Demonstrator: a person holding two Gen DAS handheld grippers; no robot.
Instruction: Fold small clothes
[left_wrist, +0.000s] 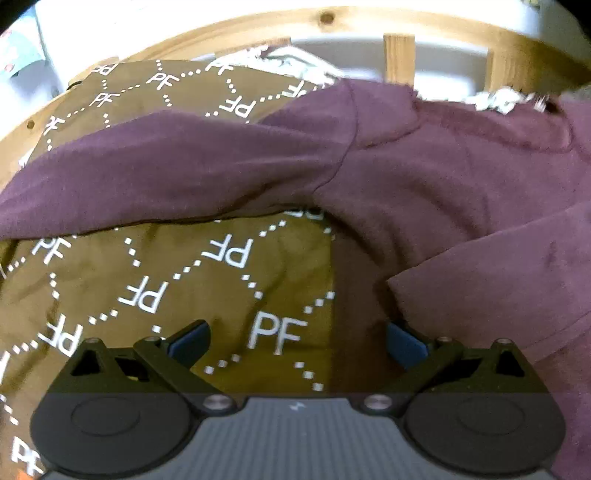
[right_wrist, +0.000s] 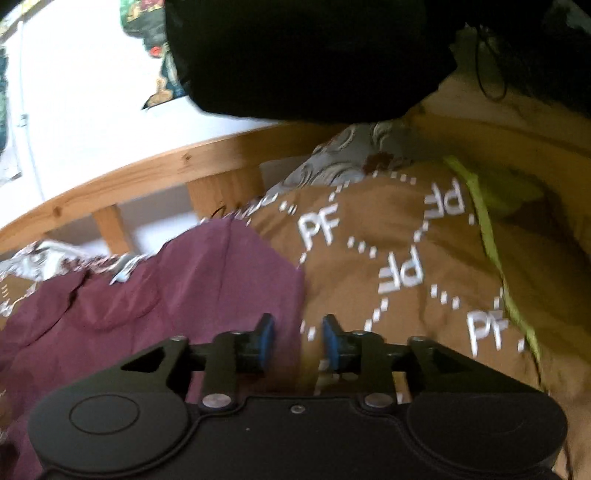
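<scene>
A maroon long-sleeved top (left_wrist: 406, 177) lies spread on a brown blanket (left_wrist: 184, 280) printed with white "PF" letters. One sleeve stretches out to the left, and a folded flap of the top lies at the right. My left gripper (left_wrist: 297, 341) is open wide just above the blanket. Its right pad (left_wrist: 404, 345) sits at the edge of the folded flap, and nothing is between the pads. In the right wrist view my right gripper (right_wrist: 298, 339) hovers over the right edge of the top (right_wrist: 166, 295). A narrow gap shows between its blue pads, with no cloth pinched.
A wooden bed rail (left_wrist: 325, 16) with slats runs along the far side, also in the right wrist view (right_wrist: 147, 173). Beyond the blanket (right_wrist: 388, 240) lie a grey patterned cloth (right_wrist: 332, 158), a yellow-green strip (right_wrist: 487, 236) and a large black mass (right_wrist: 314, 55).
</scene>
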